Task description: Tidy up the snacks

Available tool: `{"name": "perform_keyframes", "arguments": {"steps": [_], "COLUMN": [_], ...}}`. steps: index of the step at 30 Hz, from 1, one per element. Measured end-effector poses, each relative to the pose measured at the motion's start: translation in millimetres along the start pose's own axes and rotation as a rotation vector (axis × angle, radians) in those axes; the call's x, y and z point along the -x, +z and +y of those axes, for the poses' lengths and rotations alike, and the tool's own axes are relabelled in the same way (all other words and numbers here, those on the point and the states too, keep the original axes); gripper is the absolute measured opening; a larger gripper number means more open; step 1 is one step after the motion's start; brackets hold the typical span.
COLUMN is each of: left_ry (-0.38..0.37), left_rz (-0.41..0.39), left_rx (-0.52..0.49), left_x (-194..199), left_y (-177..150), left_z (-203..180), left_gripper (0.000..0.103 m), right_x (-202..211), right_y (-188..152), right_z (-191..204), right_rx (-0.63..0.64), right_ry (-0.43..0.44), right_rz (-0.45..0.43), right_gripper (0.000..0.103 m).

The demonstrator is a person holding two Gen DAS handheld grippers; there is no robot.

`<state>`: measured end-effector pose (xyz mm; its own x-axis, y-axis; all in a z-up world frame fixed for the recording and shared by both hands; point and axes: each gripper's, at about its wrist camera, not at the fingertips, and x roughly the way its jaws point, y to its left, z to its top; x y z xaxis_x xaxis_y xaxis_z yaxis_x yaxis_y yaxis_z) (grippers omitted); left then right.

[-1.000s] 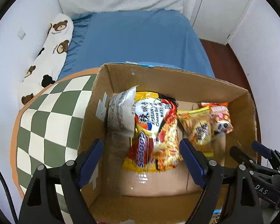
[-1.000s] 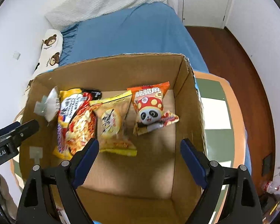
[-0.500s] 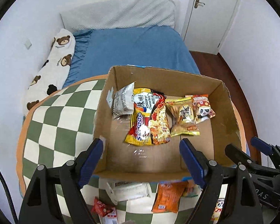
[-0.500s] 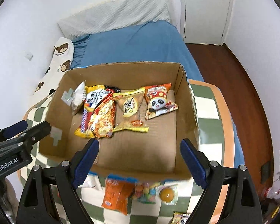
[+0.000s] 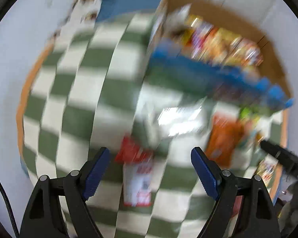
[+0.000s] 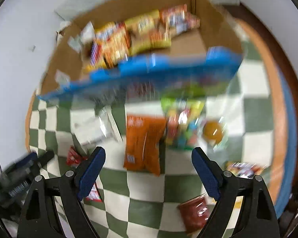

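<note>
Checkered green-and-white surface (image 6: 145, 208) carries loose snacks in front of the cardboard box (image 6: 214, 13), likely awaiting boxing: the right hand-held gripper (image 6: 148, 165), empty, narrows over an orange packet (image 6: 143, 142), the left hand-held gripper (image 5: 150, 168) gapes empty above a red-and-white packet (image 5: 137, 180).

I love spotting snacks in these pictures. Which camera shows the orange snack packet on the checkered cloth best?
The right wrist view: the orange snack packet lies whole and fairly sharp, ahead of the right gripper, whose empty jaws are closing. The left wrist view shows it as a blurred orange patch near the right side.
</note>
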<state>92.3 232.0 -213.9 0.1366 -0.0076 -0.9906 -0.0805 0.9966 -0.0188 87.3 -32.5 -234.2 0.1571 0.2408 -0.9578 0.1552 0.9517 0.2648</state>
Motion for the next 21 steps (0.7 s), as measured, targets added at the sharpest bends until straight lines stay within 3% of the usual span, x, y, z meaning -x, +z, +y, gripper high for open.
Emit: {"name": "perform_keyframes", "arguments": {"steps": [3,7,11,12,14,18,21], "left_ry": [0.002,-0.006,0.002,0.006,0.025,0.021,0.016], "left_rz": [0.093,0.2,0.248,0.251,0.245,0.231,0.225], "left_rx": [0.056,0.112,0.113,0.108,0.093,0.05,0.038], "left_x": [-33.9,-71.0,-97.0,-102.1,-109.0,-112.5,-109.6], "left_y": [-29.6,-55.4,-66.2,-67.5,-69.6,-72.8,-78.7], "left_z": [23.4,40.3,37.8,35.8,31.2,19.0,13.2], "left_gripper": [0.083,0.083,0.083,0.083,0.077,0.049,0.046], "right_x": [-33.2,-64.2,-90.6,-96.1,-102.3,-98.9,-94.8], "right_y": [-4.1,-2.7,0.9,0.8,-0.2,-10.4,-32.8], "right_z": [-2.5,3.3,13.4,15.3,18.6,20.5,16.6], "right_rx": [-0.03,-0.047,-0.046,-0.048,-0.035,0.003,0.032], "right_ry": [0.002,-0.007,-0.027,-0.032,-0.055,-0.082,-0.073], "right_rz": [0.061,0.092,0.128,0.136,0.132,0.115,0.153], "right_gripper": [0.077,0.077,0.076,0.071,0.069,0.059,0.057]}}
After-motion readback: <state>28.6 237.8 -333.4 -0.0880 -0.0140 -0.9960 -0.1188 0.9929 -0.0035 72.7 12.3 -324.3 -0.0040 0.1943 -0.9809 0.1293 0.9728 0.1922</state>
